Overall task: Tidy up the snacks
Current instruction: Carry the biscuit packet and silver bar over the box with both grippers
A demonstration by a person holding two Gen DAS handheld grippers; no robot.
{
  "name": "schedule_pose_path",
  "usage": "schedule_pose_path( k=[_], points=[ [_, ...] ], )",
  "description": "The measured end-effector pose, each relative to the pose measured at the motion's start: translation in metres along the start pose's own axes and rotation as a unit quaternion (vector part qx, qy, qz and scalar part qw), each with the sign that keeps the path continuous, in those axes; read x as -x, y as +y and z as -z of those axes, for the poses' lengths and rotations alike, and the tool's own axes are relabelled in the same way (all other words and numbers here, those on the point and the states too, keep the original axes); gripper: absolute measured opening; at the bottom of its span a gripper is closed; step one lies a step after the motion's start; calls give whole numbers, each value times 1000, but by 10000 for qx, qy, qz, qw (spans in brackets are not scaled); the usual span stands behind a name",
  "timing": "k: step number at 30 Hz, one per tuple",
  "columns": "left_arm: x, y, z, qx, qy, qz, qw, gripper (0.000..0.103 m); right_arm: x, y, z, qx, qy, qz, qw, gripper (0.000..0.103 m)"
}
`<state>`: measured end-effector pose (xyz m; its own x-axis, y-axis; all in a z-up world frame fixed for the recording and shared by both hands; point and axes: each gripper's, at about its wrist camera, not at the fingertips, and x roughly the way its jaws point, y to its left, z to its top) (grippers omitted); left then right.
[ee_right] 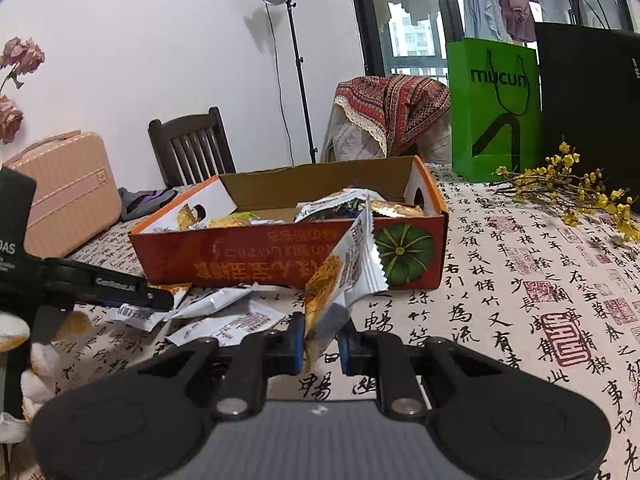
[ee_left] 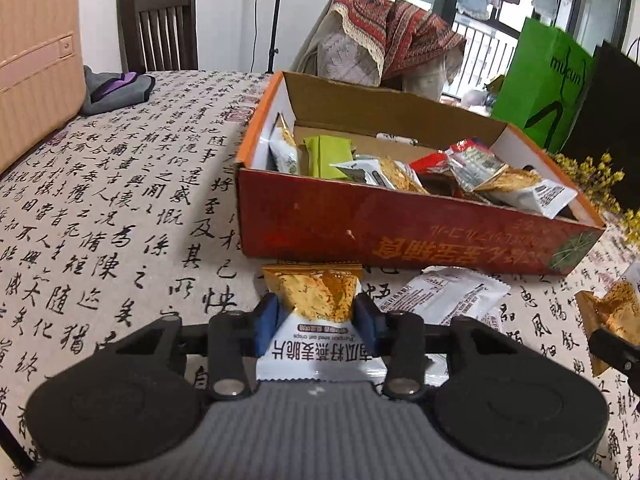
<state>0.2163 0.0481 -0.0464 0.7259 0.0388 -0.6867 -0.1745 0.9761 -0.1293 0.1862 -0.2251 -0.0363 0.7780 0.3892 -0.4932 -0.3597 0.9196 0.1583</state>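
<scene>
Both claws pinch oat-crisp packets just in front of the orange carton. The left gripper clamps a packet lying on the calligraphy tablecloth; the right gripper holds its packet aloft by one corner. Risk: that thin corner hold may slip, dropping the packet short of the carton. More packets lie loose beside it.
</scene>
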Motion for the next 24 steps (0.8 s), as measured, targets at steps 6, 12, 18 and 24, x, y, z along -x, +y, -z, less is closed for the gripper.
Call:
schedule_pose_path(
  k=[6,12,18,24],
  points=[
    [23,11,3,24,-266,159,9995,42,10,-1,-3,0,-152,-9,9999,16],
    [54,16,-1,74,-705,494,9963,42,15,-1,-11,31,-331,6,9994,16],
    [77,5,-17,-91,-1218,720,9899,42,15,2,-33,142,-578,54,9982,16],
    [74,-11,-45,-60,-1397,760,9873,42,-1,10,-64,169,-764,-60,9969,16]
  ],
)
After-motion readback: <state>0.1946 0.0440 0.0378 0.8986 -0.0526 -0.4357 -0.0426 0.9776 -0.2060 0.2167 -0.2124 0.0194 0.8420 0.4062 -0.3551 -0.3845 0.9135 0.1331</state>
